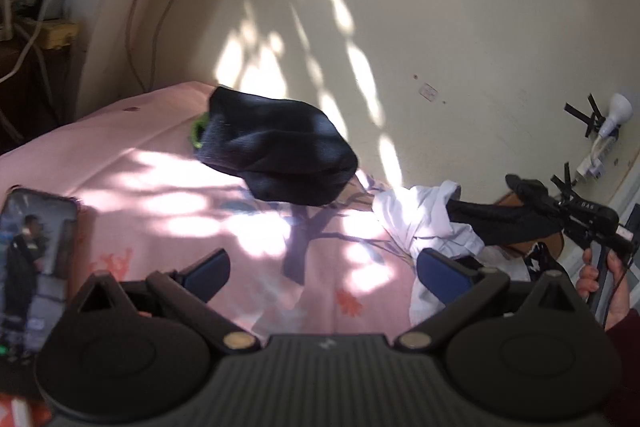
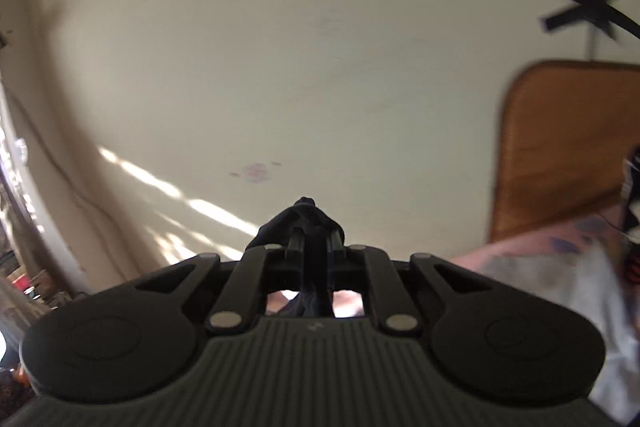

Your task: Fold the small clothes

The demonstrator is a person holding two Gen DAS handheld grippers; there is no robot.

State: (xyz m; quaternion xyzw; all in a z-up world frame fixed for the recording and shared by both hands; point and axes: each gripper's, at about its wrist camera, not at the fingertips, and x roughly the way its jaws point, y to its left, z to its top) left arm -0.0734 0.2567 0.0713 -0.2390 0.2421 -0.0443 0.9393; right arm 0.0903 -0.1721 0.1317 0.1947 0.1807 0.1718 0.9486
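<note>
Wide-spread left tongs (image 1: 322, 273) hover empty over the pink bed (image 1: 132, 163), a folded dark bundle (image 1: 276, 151) lying ahead of them. Right tongs (image 2: 316, 239) pinch a dark garment (image 2: 304, 219), probably a sock, lifted clear; next, lay it flat for folding.

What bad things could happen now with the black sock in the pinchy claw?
1. The right gripper pinches only a small bunch of the black sock, so it might slip out.
2. The dangling sock could drag the white cloth along the pink sheet.
3. The open left gripper hovers beside the phone and could bump it.
</note>
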